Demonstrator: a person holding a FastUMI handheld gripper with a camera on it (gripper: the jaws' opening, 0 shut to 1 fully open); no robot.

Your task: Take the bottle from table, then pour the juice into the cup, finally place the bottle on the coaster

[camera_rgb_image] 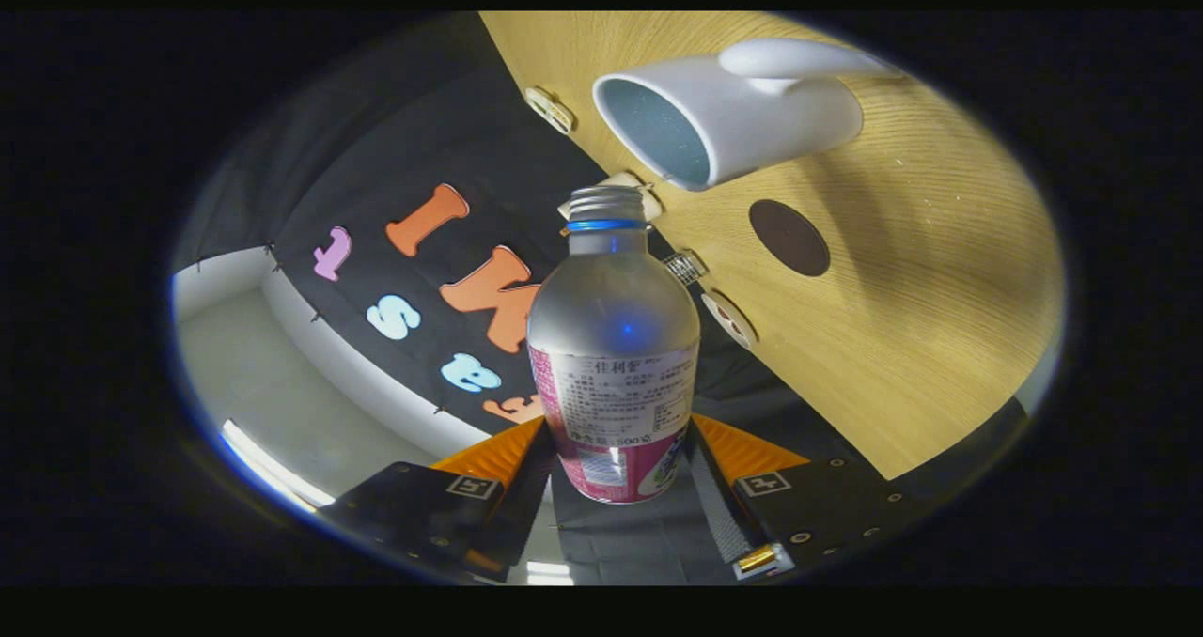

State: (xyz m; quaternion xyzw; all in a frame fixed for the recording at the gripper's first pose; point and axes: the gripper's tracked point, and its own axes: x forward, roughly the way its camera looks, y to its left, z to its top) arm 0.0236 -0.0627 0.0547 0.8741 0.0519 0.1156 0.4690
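Frosted silver metal bottle [613, 336] with a pink-and-white label, threaded neck uncapped, clamped at its lower body between both fingers of the hand-held gripper [616, 473], tipped with its mouth just short of the cup's rim. Beyond it, light wood-grain worktop [940, 336]. On that worktop, white ceramic cup [728, 120] with a handle; beside it, small round dark brown coaster [789, 238], bare.
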